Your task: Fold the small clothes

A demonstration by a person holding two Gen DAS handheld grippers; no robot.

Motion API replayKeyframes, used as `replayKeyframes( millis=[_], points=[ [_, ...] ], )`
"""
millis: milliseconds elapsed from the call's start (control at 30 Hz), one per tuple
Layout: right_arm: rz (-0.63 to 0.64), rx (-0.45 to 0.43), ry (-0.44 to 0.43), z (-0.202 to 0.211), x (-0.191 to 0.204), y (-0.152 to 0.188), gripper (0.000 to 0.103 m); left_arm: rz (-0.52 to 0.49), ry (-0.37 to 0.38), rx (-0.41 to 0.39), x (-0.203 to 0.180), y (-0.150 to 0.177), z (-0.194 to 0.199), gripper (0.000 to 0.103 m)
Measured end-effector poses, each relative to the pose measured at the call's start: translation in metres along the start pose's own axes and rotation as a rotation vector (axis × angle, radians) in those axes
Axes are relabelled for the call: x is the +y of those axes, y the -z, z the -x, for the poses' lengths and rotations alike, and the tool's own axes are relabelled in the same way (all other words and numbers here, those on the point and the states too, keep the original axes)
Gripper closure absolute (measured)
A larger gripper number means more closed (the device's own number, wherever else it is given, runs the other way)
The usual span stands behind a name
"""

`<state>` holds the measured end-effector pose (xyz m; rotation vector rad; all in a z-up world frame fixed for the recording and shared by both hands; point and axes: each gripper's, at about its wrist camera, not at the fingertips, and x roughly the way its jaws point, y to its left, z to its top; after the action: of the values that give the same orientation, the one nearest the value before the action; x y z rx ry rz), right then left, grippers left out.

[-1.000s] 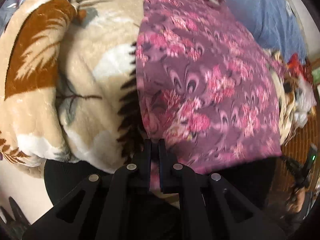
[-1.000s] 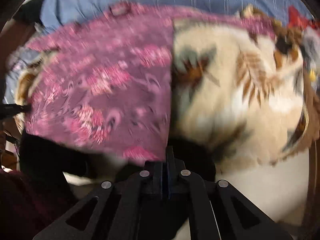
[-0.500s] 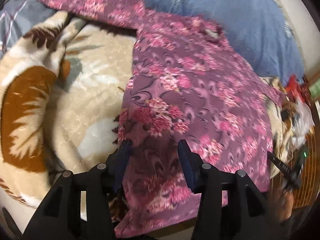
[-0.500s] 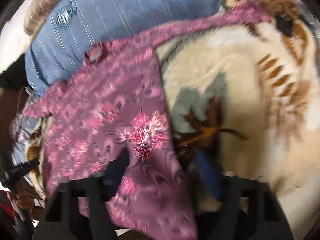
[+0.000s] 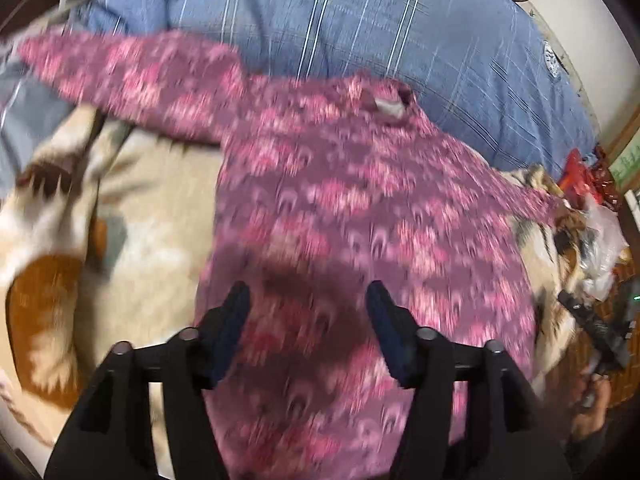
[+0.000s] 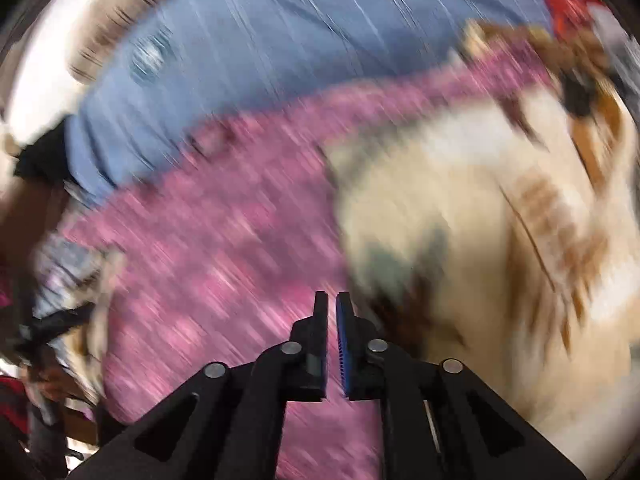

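Blurring hides shirt (image 5: 360, 208) detail; left tongs (image 5: 306, 300) gape empty, right tongs (image 6: 331, 308) nearly closed, empty

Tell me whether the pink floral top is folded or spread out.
Spread out: the pink floral top lies flat on the beige patterned blanket, both sleeves stretched sideways, collar visible, no fold.

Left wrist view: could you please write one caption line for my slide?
Open left gripper above a pink floral top spread flat, sleeves out, over a beige blanket and blue bedding.
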<state>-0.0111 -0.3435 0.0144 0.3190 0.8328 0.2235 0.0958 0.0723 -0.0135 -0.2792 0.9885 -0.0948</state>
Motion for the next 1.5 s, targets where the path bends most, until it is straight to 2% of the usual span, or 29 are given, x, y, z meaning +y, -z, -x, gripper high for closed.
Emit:
replayKeyframes(
  millis=[33,67,133,200,233,267,333,400,467,500,567,667,833,867,967,1033,1100,1133,1167,1333,1500],
  points=[
    [0.014,-0.011,-0.008,-0.007,0.006,-0.007,0.069,-0.001,-0.008,0.003,-0.005,-0.006,-0.009,0.041],
    [0.036,-0.019,-0.009,-0.024,0.017,-0.014,0.065,0.003,-0.021,0.02,-0.01,-0.01,-0.022,0.041],
    [0.052,0.008,-0.005,-0.047,0.021,-0.014,0.066,0.009,-0.047,0.061,-0.013,-0.009,-0.047,0.041],
    [0.07,0.106,0.048,-0.089,0.021,-0.006,0.068,0.013,-0.093,0.124,-0.013,-0.002,-0.075,0.041],
    [0.078,0.143,0.071,-0.101,0.019,-0.002,0.068,-0.01,-0.122,0.102,-0.016,0.002,-0.077,0.04],
    [0.097,0.09,0.062,-0.097,0.02,-0.002,0.068,-0.059,-0.152,0.056,-0.024,0.005,-0.072,0.038],
    [0.06,0.079,0.034,-0.085,0.01,-0.017,0.068,-0.127,-0.141,0.076,-0.034,0.009,-0.072,0.036],
    [-0.061,-0.02,0.013,-0.064,-0.025,-0.047,0.066,-0.153,-0.145,0.072,-0.036,0.01,-0.07,0.036],
    [-0.201,-0.116,0.078,-0.047,-0.073,-0.076,0.051,-0.151,-0.134,0.073,-0.036,0.01,-0.071,0.036],
    [-0.298,-0.167,0.131,-0.041,-0.108,-0.091,0.049,-0.142,-0.13,0.069,-0.035,0.01,-0.071,0.035],
    [-0.454,-0.223,0.234,-0.037,-0.169,-0.11,0.048,-0.131,-0.125,0.061,-0.035,0.01,-0.072,0.032],
    [-0.583,-0.239,0.324,-0.049,-0.226,-0.13,0.049,-0.131,-0.128,0.055,-0.038,0.008,-0.076,0.03],
    [-0.693,-0.288,0.39,-0.083,-0.265,-0.153,0.049,-0.112,-0.123,0.062,-0.045,-0.002,-0.088,0.027],
    [-0.696,-0.33,0.411,-0.088,-0.267,-0.157,0.046,-0.112,-0.121,0.065,-0.045,-0.005,-0.09,0.027],
    [-0.682,-0.352,0.472,-0.097,-0.272,-0.174,0.041,-0.105,-0.102,0.07,-0.045,-0.013,-0.094,0.027],
    [-0.692,-0.365,0.47,-0.1,-0.276,-0.179,0.039,-0.095,-0.08,0.071,-0.044,-0.02,-0.095,0.027],
    [-0.72,-0.393,0.433,-0.099,-0.281,-0.18,0.045,-0.081,-0.052,0.066,-0.042,-0.028,-0.097,0.027],
    [-0.739,-0.401,0.405,-0.097,-0.286,-0.178,0.072,-0.077,-0.045,0.062,-0.041,-0.031,-0.097,0.027],
    [-0.776,-0.397,0.36,-0.096,-0.293,-0.174,0.09,-0.075,-0.04,0.056,-0.04,-0.036,-0.097,0.027],
    [-0.781,-0.466,0.285,-0.081,-0.289,-0.167,0.092,-0.069,-0.041,0.03,-0.032,-0.057,-0.102,0.027],
    [-0.623,-0.485,0.258,-0.059,-0.242,-0.181,0.093,-0.064,-0.017,0.03,-0.022,-0.072,-0.115,0.027]
  ],
)
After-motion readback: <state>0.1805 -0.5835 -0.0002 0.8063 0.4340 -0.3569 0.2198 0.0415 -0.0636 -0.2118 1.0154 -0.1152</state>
